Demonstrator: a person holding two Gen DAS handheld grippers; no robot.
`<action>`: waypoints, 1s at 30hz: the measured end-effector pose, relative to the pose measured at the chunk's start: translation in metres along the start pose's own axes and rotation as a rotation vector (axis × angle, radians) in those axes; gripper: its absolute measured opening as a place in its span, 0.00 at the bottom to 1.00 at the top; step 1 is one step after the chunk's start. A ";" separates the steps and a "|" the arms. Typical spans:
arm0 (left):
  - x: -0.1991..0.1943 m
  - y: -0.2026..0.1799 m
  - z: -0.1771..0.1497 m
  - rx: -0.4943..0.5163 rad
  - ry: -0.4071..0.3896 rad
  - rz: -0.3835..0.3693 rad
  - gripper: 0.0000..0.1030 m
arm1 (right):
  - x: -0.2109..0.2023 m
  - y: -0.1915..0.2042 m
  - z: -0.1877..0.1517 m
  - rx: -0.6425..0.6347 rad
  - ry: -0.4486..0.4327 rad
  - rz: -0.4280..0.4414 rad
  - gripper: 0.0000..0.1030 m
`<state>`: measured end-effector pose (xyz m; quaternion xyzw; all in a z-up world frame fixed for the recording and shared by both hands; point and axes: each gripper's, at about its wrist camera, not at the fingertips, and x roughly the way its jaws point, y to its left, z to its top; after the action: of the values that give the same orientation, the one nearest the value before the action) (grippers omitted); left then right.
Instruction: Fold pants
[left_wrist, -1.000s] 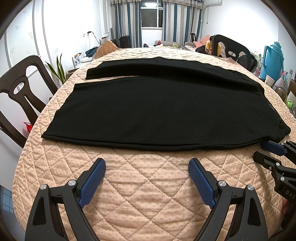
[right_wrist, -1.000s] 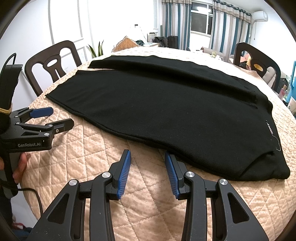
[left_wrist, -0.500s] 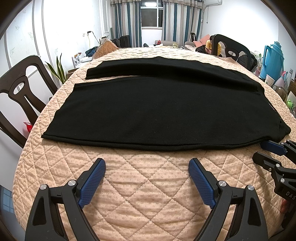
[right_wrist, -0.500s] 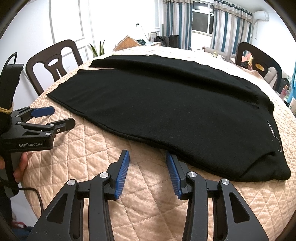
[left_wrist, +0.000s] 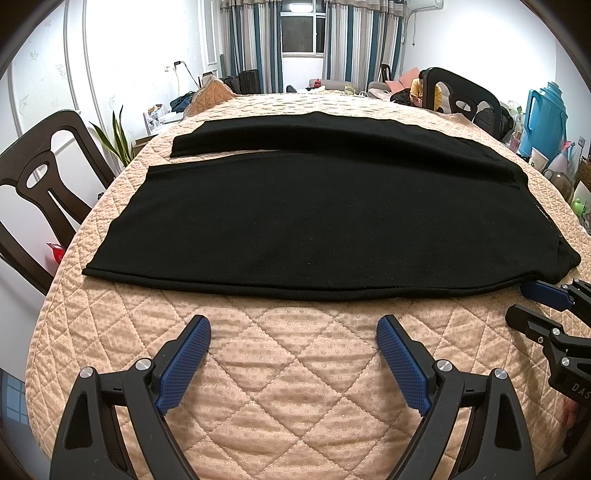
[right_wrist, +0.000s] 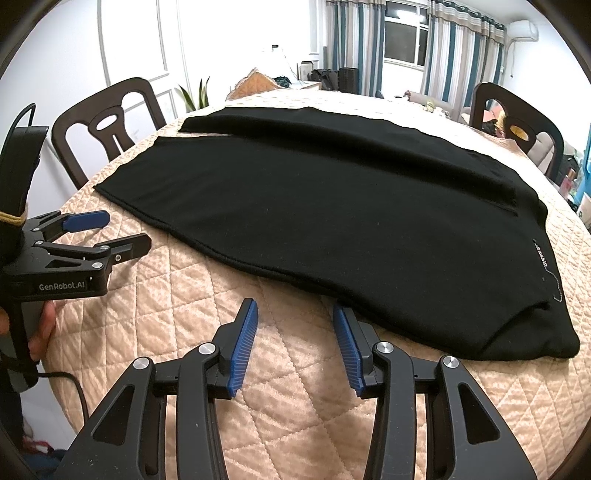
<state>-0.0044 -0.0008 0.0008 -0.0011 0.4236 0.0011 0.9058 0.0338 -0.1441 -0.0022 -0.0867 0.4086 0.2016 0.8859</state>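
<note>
Black pants (left_wrist: 314, 218) lay flat on the quilted surface (left_wrist: 295, 369), legs pointing left. Both tongs, left (left_wrist: 293, 339) and right (right_wrist: 295, 325), stood wide and empty near its near edge.

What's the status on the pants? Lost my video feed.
Left gripper open, empty. Right gripper open, empty. Black pants flat on quilted table, unfolded. Nothing in the way.

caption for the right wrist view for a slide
Open right tool poised at the near edge of black pants spread flat on a quilted table.
</note>
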 end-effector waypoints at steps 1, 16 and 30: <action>0.000 0.000 0.000 0.000 0.000 0.000 0.90 | 0.000 0.000 0.000 0.000 0.000 0.000 0.42; -0.007 0.003 -0.002 0.005 0.002 0.002 0.91 | -0.008 -0.006 -0.006 0.022 -0.002 0.002 0.42; -0.015 0.040 -0.008 -0.144 -0.023 -0.050 0.90 | -0.045 -0.085 -0.032 0.299 -0.038 -0.073 0.42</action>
<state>-0.0204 0.0391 0.0074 -0.0769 0.4118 0.0088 0.9080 0.0219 -0.2437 0.0105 0.0350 0.4138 0.1078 0.9033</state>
